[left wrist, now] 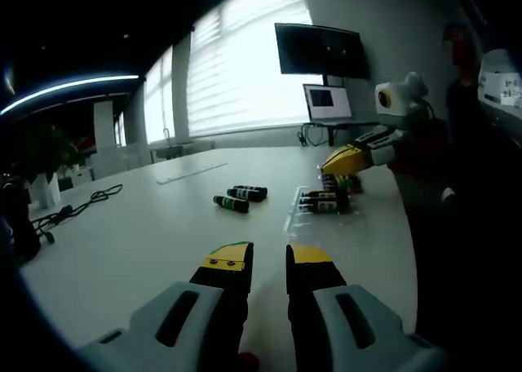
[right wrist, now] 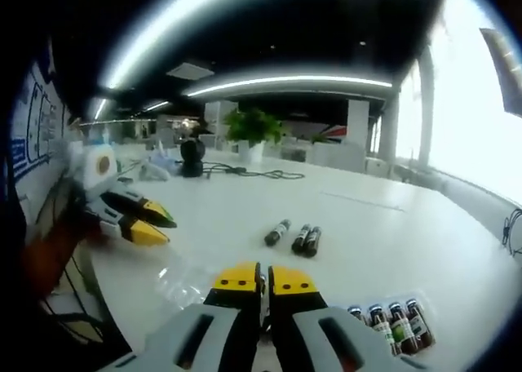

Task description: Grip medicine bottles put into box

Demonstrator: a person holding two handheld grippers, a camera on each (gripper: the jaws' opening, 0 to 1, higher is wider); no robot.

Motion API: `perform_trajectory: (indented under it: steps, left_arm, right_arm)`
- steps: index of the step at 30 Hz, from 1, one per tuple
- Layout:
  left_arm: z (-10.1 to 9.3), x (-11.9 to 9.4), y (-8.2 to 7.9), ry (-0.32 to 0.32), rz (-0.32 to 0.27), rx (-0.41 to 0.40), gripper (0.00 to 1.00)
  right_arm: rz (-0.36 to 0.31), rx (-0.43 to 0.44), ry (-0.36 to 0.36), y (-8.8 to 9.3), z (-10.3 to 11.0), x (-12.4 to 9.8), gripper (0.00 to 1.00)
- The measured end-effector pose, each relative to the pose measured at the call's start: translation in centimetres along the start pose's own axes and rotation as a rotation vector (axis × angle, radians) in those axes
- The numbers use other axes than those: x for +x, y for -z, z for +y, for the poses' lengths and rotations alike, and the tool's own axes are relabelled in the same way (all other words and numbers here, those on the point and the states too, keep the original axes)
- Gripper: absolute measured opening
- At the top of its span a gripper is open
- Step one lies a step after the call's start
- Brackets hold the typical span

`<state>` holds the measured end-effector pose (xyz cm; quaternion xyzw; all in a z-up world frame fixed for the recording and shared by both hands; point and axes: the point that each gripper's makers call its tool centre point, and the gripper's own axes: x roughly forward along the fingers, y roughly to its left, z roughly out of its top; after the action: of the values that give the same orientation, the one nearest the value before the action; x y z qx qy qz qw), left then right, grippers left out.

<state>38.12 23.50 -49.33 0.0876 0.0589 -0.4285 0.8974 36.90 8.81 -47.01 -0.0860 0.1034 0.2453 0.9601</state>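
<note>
Standing over a long white tabletop point(left wrist: 163, 225), the person holds a pair of tongs in each hand. Left tongs point(left wrist: 269, 254), seen in the left gripper view: yellow-tipped black jaws parted with a clear gap, nothing between them, hovering above bare tabletop. Right tongs point(right wrist: 264, 279), seen in the right gripper view: jaws drawn almost together, only a thin slit between the yellow tips; cannot tell whether anything is pinched there. In the left gripper view the right tongs point(left wrist: 336, 161) come in from the right, tips down over a clear plastic box point(left wrist: 318, 213) that lies near the table edge. Several dark medicine bottles point(left wrist: 325, 199) lie side by side in the box. The right gripper view gives the same row of boxed bottles point(right wrist: 391, 323), four visible with pale labels, just right of the jaws. Three loose bottles point(left wrist: 241, 197) lie on the open tabletop, left of the box and apart from it: two touching as a pair, one by itself just beside them. The right gripper view shows them beyond the tips point(right wrist: 295, 236). Also there, the left tongs point(right wrist: 134, 217) enter from the left, low over the table edge. Background: bright blinds over windows, a dark wall screen point(left wrist: 320, 50), a small monitor point(left wrist: 328, 101), a black cable point(left wrist: 77, 209), a potted plant point(right wrist: 253, 127).
</note>
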Motion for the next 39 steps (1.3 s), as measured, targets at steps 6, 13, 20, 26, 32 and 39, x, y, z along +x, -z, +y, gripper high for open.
perform_trajectory:
  steps: [6,13,20,26,32,39]
  left_arm:
    - [0.0,0.0,0.0,-0.001,0.001,0.001,0.1]
    - [0.0,0.0,0.1,-0.003,0.003,0.0,0.1]
    - [0.0,0.1,0.0,-0.003,0.002,0.0,0.1]
    - [0.0,0.0,-0.1,-0.003,-0.009,-0.006,0.1]
    - [0.1,-0.1,-0.3,0.004,-0.018,-0.015,0.1]
    - [0.2,-0.1,-0.3,0.005,-0.017,-0.015,0.1]
  right_arm:
    - [-0.081,-0.062,0.012,-1.1,0.2,-0.4,0.0]
    - [-0.129,-0.072,0.02,-1.5,-0.1,-0.8,0.0]
    - [-0.157,-0.076,0.028,-1.5,-0.4,-1.2,0.0]
    - [-0.204,-0.012,0.001,-1.8,-0.7,-1.4,0.02]
    - [-0.201,-0.007,0.0,-1.7,-0.7,-1.3,0.02]
    - [-0.197,0.025,-0.014,-1.5,-0.7,-1.5,0.0]
